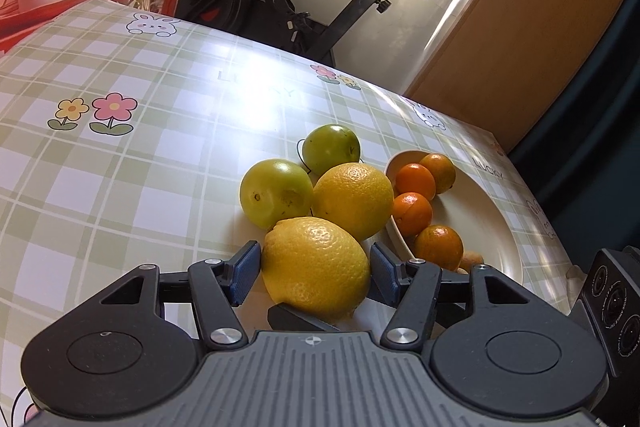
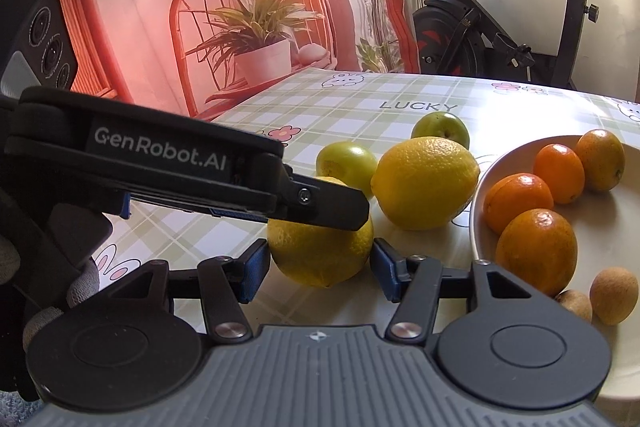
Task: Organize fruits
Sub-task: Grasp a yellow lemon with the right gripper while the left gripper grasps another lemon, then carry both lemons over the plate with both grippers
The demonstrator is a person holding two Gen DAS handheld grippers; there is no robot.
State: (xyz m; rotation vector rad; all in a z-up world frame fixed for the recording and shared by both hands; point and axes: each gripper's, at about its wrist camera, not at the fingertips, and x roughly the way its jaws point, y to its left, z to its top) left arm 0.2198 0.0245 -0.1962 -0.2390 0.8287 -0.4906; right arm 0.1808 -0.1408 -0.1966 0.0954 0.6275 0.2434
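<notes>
A yellow lemon (image 1: 316,263) lies on the checked tablecloth between the blue pads of my left gripper (image 1: 314,269); the jaws stand wide beside it and I cannot tell whether they touch it. The same lemon (image 2: 320,251) sits between the open jaws of my right gripper (image 2: 320,267), and the left gripper's body (image 2: 180,171) reaches over it from the left. A second lemon (image 2: 426,183) and two green fruits (image 2: 348,163) (image 2: 440,129) lie behind. A cream bowl (image 2: 616,219) at the right holds several oranges (image 2: 536,247) and small brown fruits (image 2: 614,295).
The table edge runs along the far side, with an exercise bike (image 2: 500,39) behind it. A printed backdrop (image 2: 240,7) hangs at the far left. The bowl (image 1: 496,211) sits near the table's right edge (image 1: 536,187).
</notes>
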